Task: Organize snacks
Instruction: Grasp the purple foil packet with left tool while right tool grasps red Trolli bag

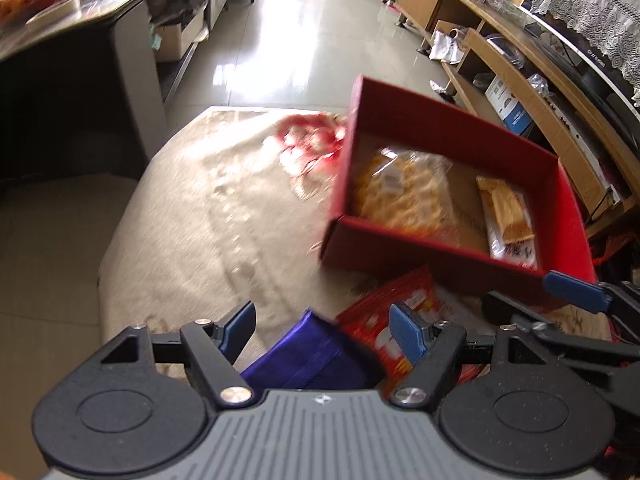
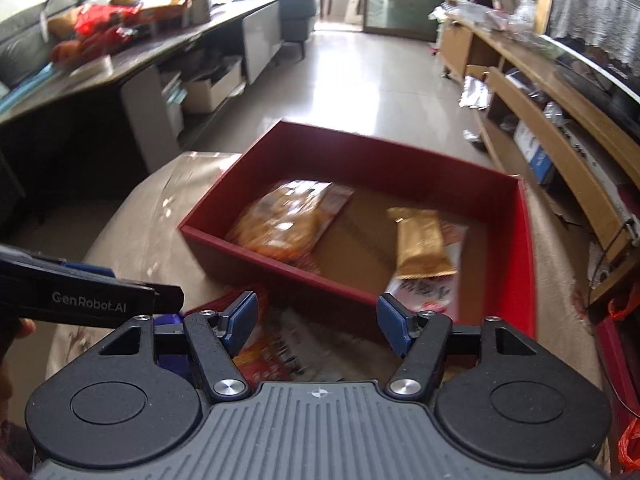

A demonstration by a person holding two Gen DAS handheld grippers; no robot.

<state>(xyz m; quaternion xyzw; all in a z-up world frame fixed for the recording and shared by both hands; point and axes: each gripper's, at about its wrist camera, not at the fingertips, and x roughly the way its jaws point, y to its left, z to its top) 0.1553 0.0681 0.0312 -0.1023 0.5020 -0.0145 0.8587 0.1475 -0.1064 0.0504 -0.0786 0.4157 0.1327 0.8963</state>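
Observation:
A red open box (image 1: 568,208) (image 2: 524,248) stands on a beige cloth-covered table (image 1: 224,216). In it lie a clear bag of orange snacks (image 1: 400,196) (image 2: 288,220) and a gold-wrapped bar (image 1: 506,210) (image 2: 422,242) on a white packet. My left gripper (image 1: 322,330) is open above a purple packet (image 1: 316,356), with a red snack packet (image 1: 384,312) beside it. My right gripper (image 2: 314,322) is open over the red packet (image 2: 264,344), in front of the box's near wall. The right gripper's blue finger (image 1: 576,290) shows in the left wrist view.
A red wrapper (image 1: 316,140) lies on the cloth left of the box. A dark desk (image 2: 120,64) with snack bags stands at left, wooden shelving (image 2: 560,128) at right, tiled floor beyond. The left gripper's body (image 2: 80,296) crosses the left of the right wrist view.

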